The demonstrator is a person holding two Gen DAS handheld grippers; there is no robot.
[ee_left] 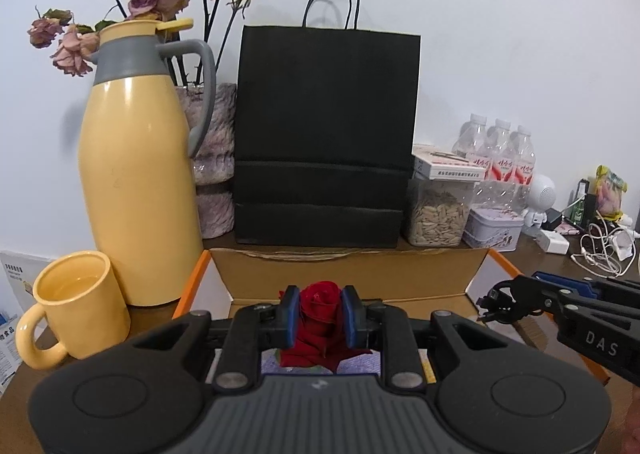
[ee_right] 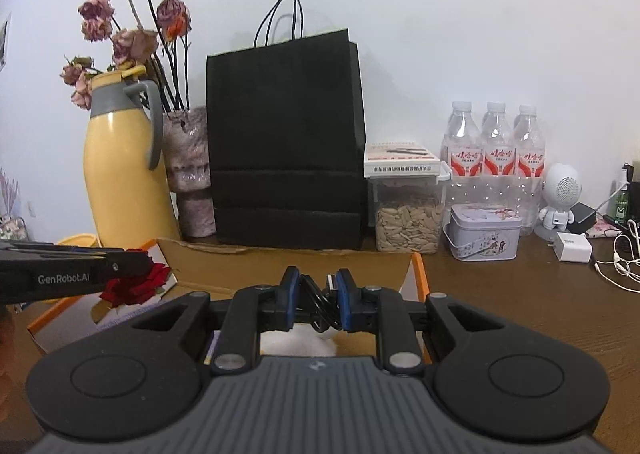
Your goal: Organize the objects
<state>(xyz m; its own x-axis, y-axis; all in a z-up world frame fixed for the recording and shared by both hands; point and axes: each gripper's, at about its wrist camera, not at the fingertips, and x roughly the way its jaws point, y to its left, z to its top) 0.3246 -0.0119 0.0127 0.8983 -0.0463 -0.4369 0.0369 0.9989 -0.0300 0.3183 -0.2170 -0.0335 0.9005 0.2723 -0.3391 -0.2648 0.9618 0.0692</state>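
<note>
Together, one red rose [ee_left: 320, 308], one black cable [ee_right: 316, 306], three water bottles [ee_right: 496, 146]

Left gripper [ee_left: 319, 316] clamped on a red fabric rose [ee_left: 319, 318], blue pads pressing both sides of the bloom, over an open brown cardboard box with orange edges [ee_left: 348, 274]. Right gripper [ee_left: 490, 306] at 3 o'clock, pinching a coiled black cable [ee_left: 496, 308]. Tall yellow thermos jug with grey handle [ee_left: 136, 182] at 10 o'clock, yellow ceramic mug [ee_left: 76, 310] at 9. Black paper bag with cord handles [ee_left: 324, 134] at 12, behind the box.
</note>
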